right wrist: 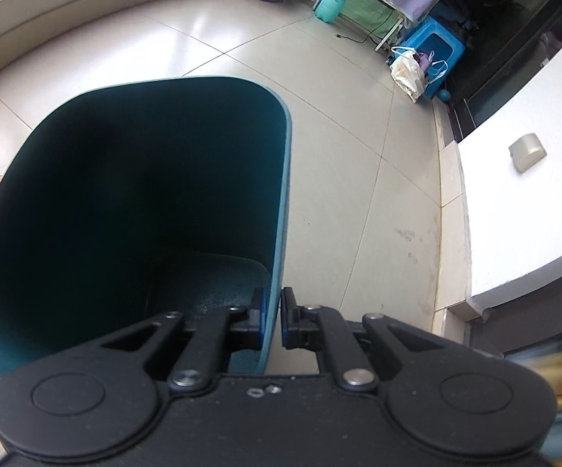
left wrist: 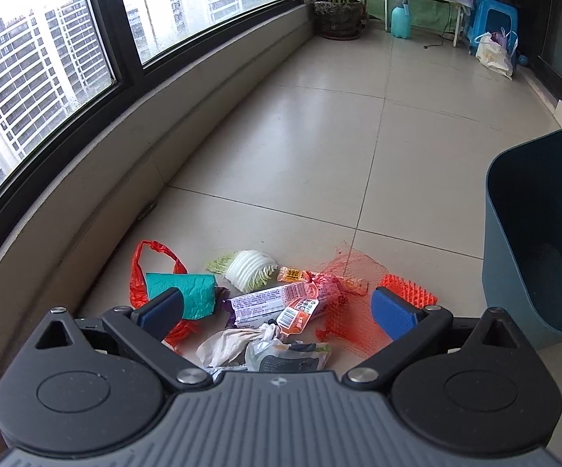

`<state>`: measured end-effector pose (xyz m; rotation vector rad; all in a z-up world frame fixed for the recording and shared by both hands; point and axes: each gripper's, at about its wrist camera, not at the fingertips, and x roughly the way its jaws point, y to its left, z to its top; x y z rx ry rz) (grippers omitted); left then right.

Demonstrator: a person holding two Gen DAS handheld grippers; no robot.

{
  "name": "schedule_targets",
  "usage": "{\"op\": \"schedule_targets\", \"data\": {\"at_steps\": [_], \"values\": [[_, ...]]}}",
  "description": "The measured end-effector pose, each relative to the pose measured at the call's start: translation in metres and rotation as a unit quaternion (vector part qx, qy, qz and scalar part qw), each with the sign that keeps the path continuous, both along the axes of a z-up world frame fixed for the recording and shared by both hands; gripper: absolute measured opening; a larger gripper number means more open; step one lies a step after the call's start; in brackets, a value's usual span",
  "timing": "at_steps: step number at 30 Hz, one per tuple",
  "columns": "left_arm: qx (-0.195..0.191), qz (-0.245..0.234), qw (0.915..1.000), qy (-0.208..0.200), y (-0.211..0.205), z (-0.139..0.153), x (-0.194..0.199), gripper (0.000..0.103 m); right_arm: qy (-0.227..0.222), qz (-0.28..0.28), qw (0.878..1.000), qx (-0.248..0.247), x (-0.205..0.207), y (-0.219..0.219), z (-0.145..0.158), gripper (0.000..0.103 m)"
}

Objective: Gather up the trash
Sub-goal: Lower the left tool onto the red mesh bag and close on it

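Left gripper (left wrist: 281,307) hovers over the trash pile on the tiled floor (left wrist: 319,148), fingers spread wide, nothing between them. Pile sits near the curved window wall (left wrist: 86,202): red plastic bag (left wrist: 140,272) at left with a teal crumpled paper (left wrist: 187,292) on it, cabbage piece (left wrist: 247,270) behind, small orange sachet (left wrist: 290,273) beside the cabbage, long white snack wrapper (left wrist: 277,301) in the middle, red mesh net (left wrist: 343,292) draped to the right, orange spiky pad (left wrist: 407,292) at far right just beside the right fingertip, crumpled white tissue (left wrist: 230,344) and a clear printed packet (left wrist: 284,354) closest to the gripper body. Teal trash bin (left wrist: 538,233) tilted, mouth facing the pile, just right of it.

Right gripper (right wrist: 272,317) pinches the bin's rim (right wrist: 281,233), one finger inside and one outside the wall, pressed onto it. Bin interior looks dark, bottom visible. Bit of the pile shows at left edge past the bin.

Far end: potted plant (left wrist: 337,11), green spray bottle (left wrist: 400,17), blue stool (left wrist: 495,15), white shopping bag (left wrist: 493,54)
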<state>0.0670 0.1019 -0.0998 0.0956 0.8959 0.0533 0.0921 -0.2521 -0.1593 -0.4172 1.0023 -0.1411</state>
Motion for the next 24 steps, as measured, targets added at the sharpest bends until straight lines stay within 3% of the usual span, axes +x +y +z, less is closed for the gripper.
{"op": "schedule_targets", "data": {"at_steps": [8,13,24], "values": [[0.006,-0.003,0.9999,0.015,0.039,-0.057,0.021,0.103,0.007,0.012,0.999,-0.036,0.009,0.041,-0.001,0.005],[-0.018,-0.013,0.9991,0.036,0.054,-0.090,0.024,0.103,0.013,0.024,0.998,-0.053,0.010,0.063,-0.003,0.005],[-0.027,-0.088,0.9942,0.055,0.026,-0.124,0.048,0.103,0.014,-0.011,0.999,-0.040,0.023,0.050,-0.001,0.005]]}}
